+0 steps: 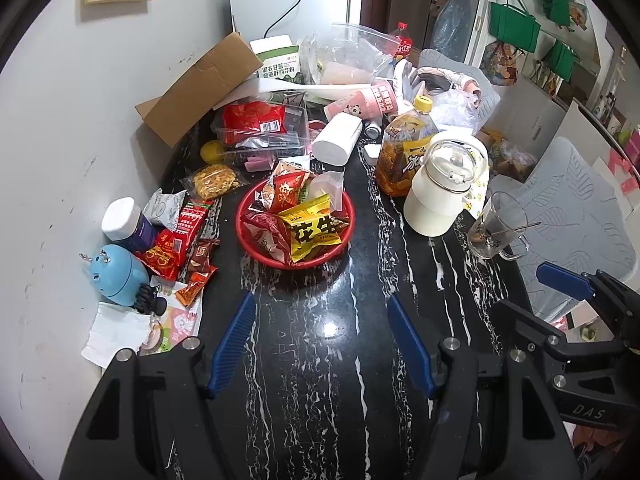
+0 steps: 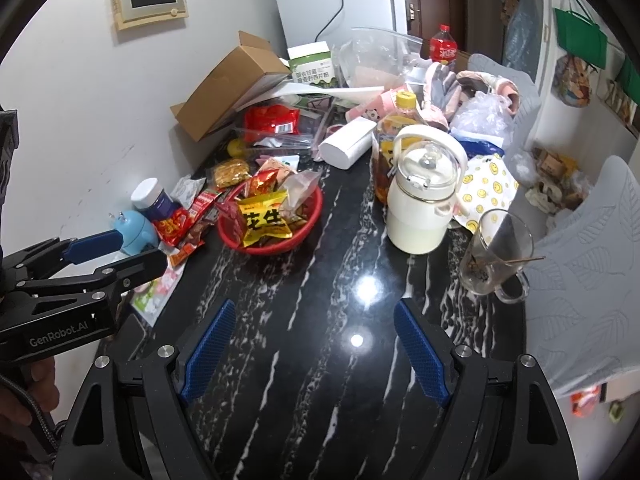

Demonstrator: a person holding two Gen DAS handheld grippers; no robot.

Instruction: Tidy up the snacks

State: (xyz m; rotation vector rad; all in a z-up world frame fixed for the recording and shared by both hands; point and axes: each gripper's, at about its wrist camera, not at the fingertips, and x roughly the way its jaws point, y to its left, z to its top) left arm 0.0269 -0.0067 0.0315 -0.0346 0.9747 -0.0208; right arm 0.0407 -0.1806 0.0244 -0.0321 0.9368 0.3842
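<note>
While both grippers hang over the bare part of the dark marbled surface [image 1: 320, 360], I judge that no pickup has begun: the left gripper [image 1: 320, 344] and right gripper [image 2: 316, 352] have jaws standing wide with nothing between them. Most snacks already lie in the red basket [image 1: 248, 236], but loose packets [image 1: 180, 240] remain just left of it, near the wall. Next I would bring the left gripper to one packet and close on its edge.

Right gripper [image 2: 314, 350]: at 6 o'clock, jaws wide apart, nothing between them.
Red basket [image 2: 310, 224]: at 11 o'clock, full of snack packs.
Glass mug [image 2: 496, 258]: at 3 o'clock.
</note>
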